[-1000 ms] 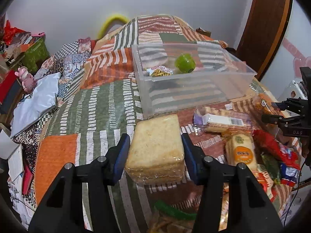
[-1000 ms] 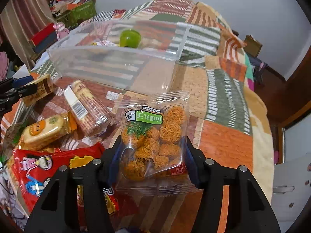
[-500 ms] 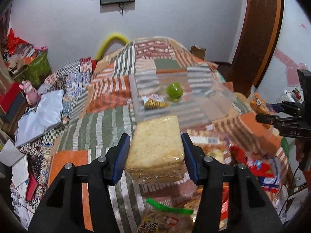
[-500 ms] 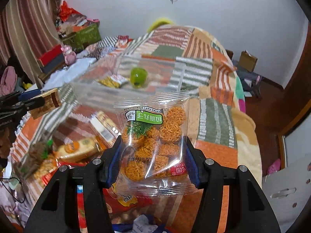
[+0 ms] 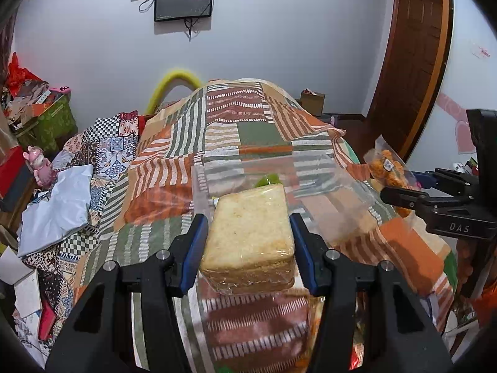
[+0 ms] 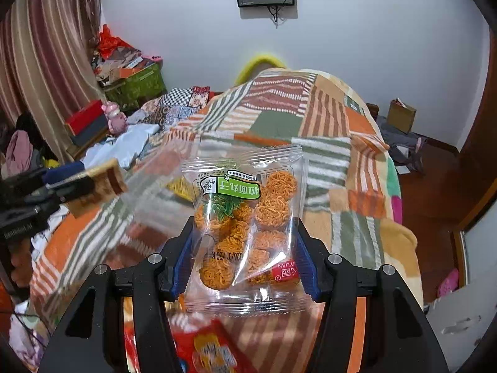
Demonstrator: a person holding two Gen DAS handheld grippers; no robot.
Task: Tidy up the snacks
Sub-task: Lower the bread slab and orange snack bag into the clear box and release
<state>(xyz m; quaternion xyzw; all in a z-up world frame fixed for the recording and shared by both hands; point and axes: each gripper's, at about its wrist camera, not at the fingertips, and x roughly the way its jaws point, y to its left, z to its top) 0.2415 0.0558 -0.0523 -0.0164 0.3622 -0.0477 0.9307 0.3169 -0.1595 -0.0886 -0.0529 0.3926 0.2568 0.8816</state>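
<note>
While you are holding both tools above the patchwork blanket (image 5: 248,130), your left gripper (image 5: 248,242) is clamping a wrapped bread block (image 5: 248,227) between its blue pads, and your right gripper (image 6: 245,248) is squeezing a clear bag of orange noodle balls (image 6: 245,227) by its sides. Just beyond the bread, a clear plastic bin (image 5: 313,186) is sitting on that blanket, blurred, with something green (image 5: 267,181) peeking out behind the bread. Nearer to you than the noodle bag, a red snack packet (image 6: 211,345) is lying on the blanket. Beyond the blanket, a dark screen (image 5: 184,0) is hanging on the wall.
</note>
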